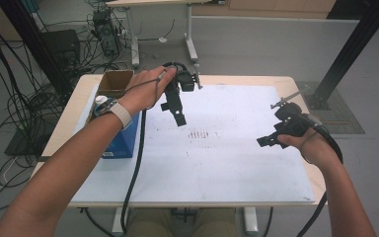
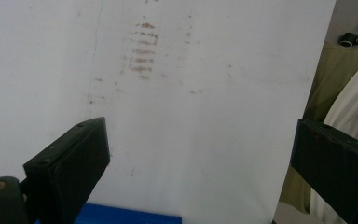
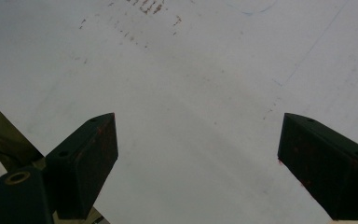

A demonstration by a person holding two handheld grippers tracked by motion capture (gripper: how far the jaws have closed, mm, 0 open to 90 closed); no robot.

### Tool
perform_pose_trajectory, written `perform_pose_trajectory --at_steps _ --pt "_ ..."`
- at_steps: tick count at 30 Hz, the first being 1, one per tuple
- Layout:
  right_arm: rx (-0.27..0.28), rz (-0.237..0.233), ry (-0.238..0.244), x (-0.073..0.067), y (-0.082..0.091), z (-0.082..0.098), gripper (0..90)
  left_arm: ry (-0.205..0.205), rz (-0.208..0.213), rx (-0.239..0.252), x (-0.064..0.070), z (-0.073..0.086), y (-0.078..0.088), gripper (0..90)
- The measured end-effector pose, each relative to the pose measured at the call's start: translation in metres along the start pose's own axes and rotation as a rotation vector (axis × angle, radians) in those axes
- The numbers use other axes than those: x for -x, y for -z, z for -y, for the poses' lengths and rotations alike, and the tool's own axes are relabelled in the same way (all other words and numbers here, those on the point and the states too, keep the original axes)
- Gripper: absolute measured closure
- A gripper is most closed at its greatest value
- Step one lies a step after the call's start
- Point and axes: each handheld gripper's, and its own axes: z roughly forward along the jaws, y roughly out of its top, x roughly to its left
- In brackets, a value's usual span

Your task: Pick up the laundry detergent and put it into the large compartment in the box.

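My left gripper [image 1: 179, 117] hangs over the back left part of a white board [image 1: 217, 163], held in the person's left hand, jaws pointing down. In the left gripper view its jaws [image 2: 200, 128] stand wide apart and open, with only the board beneath them. My right gripper [image 1: 270, 139] hovers over the board's right side, pointing left. Seen in the right gripper view, this gripper [image 3: 198, 121] is also open with nothing between its jaws. Faint brown marks [image 1: 201, 134] stain the board's middle [image 2: 142, 49].
A blue box [image 1: 123, 140] and an open cardboard box [image 1: 114, 83] stand at the table's left edge, beside the left forearm. Cables [image 1: 10, 106] cover the floor at left. A black post [image 1: 348, 49] rises at the back right, and another table's legs [image 1: 190, 42] stand beyond.
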Motion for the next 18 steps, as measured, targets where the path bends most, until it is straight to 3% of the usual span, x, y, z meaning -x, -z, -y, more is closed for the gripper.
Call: perform_pose_trajectory --at_steps 18 --pt "0.007 0.002 -0.003 -0.0003 0.0011 0.0049 12.0 0.016 0.004 0.008 0.0011 0.0037 -0.0008 5.0"
